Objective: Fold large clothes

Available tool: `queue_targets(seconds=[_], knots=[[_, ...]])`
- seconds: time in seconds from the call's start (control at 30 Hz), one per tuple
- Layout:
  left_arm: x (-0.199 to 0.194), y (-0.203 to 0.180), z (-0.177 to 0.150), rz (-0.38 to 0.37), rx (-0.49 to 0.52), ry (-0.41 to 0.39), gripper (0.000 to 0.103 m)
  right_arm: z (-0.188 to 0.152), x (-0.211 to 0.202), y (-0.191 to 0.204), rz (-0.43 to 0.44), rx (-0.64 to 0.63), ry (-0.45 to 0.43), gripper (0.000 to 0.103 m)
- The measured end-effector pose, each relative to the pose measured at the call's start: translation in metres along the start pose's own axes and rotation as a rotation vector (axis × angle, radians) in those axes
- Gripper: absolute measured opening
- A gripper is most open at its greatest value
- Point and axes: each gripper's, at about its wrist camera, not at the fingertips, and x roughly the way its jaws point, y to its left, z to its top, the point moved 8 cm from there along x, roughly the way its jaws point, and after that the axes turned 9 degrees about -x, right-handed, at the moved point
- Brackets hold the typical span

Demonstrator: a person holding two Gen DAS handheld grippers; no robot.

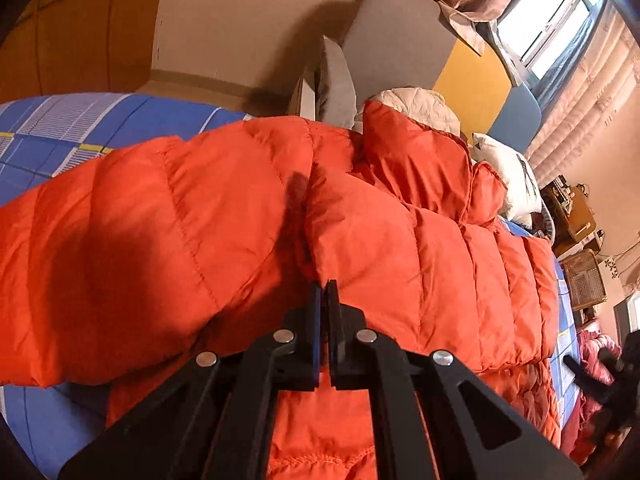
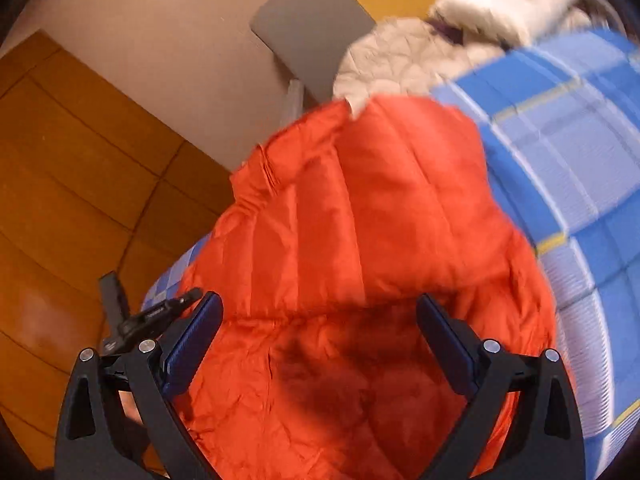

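Observation:
An orange quilted down jacket [image 1: 240, 216] lies spread over a bed with a blue checked sheet [image 1: 92, 128]. My left gripper [image 1: 325, 292] is shut on a fold of the jacket's fabric near its lower middle. In the right wrist view the same jacket [image 2: 360, 216] fills the middle, a little blurred. My right gripper [image 2: 318, 316] is open, its two fingers wide apart just above the jacket's crumpled near part, with nothing between them.
A beige quilted garment [image 1: 424, 104] and a white pillow [image 1: 508, 172] lie at the bed's far end. A grey cushion [image 1: 396, 32] leans on the wall. The wooden floor [image 2: 72, 184] lies beside the bed. A wicker basket [image 1: 584, 280] and pink cloth [image 1: 596, 352] sit at right.

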Motion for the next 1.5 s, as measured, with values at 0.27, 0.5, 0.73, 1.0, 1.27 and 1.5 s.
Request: queue_targets(seconds=[0.27,0.5,0.73,1.0,1.27,1.5], knots=[[-0.001,0.011,-0.001,0.057,0.028,-0.022,0.003,0.013,0.075,-0.039,-0.256,-0.047,0.116,0.096],[0.016,0.024,-0.010,0.110,0.025,-0.012,0.008,-0.001,0.103,-0.048,-0.363,-0.127,0.169,0.098],[-0.025,0.028,-0.019,0.111,0.008,-0.085,0.060,-0.003,0.071,-0.019,-0.359,-0.161,0.138,0.098],[-0.111,0.097,-0.053,0.045,-0.174,-0.155,0.065,-0.062,0.033,0.054,-0.257,-0.269,0.135,0.099],[-0.201,0.246,-0.086,0.114,-0.483,-0.287,0.061,-0.118,0.001,0.095,-0.191,-0.294,0.129,0.099],[-0.238,0.358,-0.090,0.151,-0.734,-0.350,0.054,-0.133,-0.009,0.113,-0.175,-0.308,0.129,0.099]])
